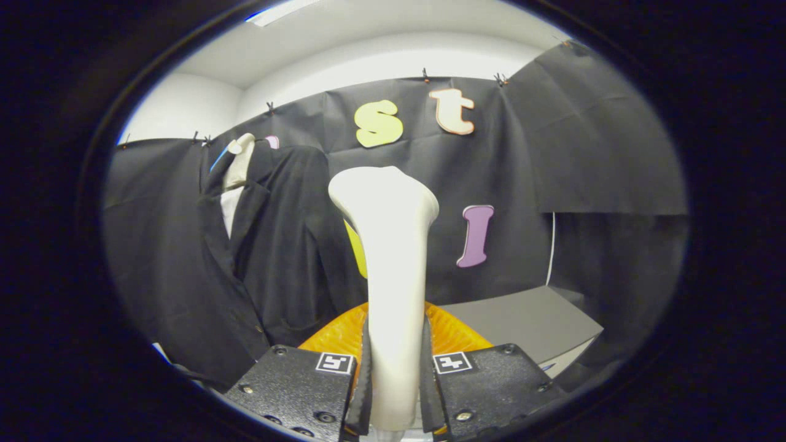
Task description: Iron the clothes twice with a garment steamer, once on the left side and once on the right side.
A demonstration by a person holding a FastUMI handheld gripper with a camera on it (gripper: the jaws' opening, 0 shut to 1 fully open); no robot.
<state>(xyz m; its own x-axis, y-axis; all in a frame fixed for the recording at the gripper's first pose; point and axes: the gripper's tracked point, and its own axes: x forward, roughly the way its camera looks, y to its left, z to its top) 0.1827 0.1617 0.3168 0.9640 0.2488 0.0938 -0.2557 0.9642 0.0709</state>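
Jaws clenched on the garment steamer [393, 245]: both fingers of the gripper [396, 380] press its narrow handle from either side, head flaring wide above them, upright.

Steamer reads as rigid smooth plastic, likely slick and top-heavy with the head well above the grip. Holding low on the neck gives reach but a long lever, so wrist twist could let it rotate in the pads. Grip point looks fine; no need to regrip.

Target is the dark jacket [270, 245], hanging on a form with a pale shirt [236, 178] at the collar, left of the steamer and beyond it, apart from the head. Soft cloth, will give and swing if pushed; light contact only.

Room: open air between head and jacket. Orange ribbed object [457, 334] sits just behind the fingers, grey box [528, 322] to the right of it, booth cloth close behind the jacket. Sweep left, keep clear of those two edges.
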